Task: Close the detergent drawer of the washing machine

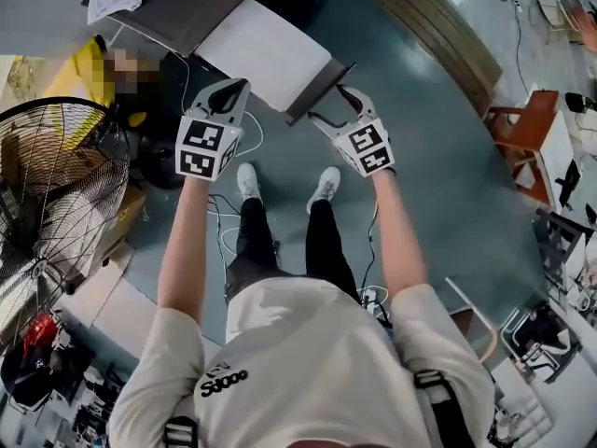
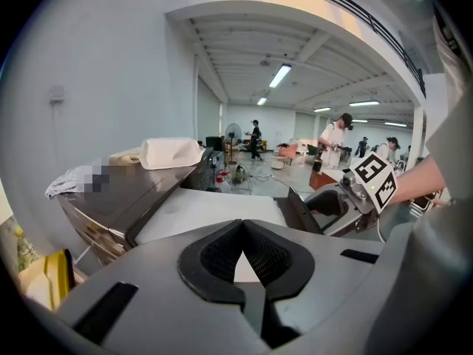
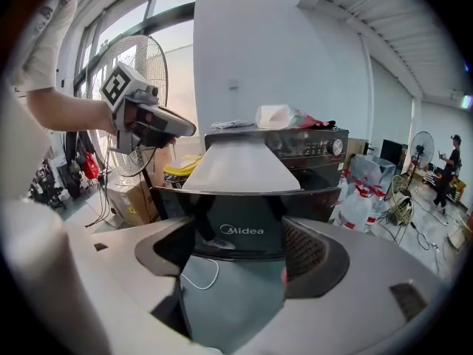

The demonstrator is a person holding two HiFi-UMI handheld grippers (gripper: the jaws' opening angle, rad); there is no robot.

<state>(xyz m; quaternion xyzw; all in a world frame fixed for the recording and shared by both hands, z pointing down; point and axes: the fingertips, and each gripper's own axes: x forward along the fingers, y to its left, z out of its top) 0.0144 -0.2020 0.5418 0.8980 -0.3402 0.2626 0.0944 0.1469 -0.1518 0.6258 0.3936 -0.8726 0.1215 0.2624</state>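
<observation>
- i hold both tongs out in front of me over the blue-green floor (image 1: 438,157). they point at the washing machine (image 3: 314,154).
- the left tongs (image 2: 242,225) are clenched. the two tips touch and there is nothing in them.
- the right tongs (image 3: 240,235) are released. the two sides stand wide apart and press on nothing.
- the washing machine is dark, with a white lid (image 1: 266,54) lying flat on top. it stands just ahead of the tongs.
- looking along the right tongs, i see the dark front strip (image 3: 240,213) of the machine through the gap. it has the word "midea" on it. the right tongs do not touch it.
- the drawer is somewhere on this machine. i cannot tell which part it is, or if it is in or out.
- from the head view, the left tongs sit near the lid's close edge. the right tongs sit by the end of the dark front strip.
- a white bundle (image 3: 275,115) lies on the back of the machine, by the knobs.
- a big fan (image 1: 56,185) stands on my left side.
- my white shoes (image 1: 247,180) are on the floor, under and between the two tongs.
</observation>
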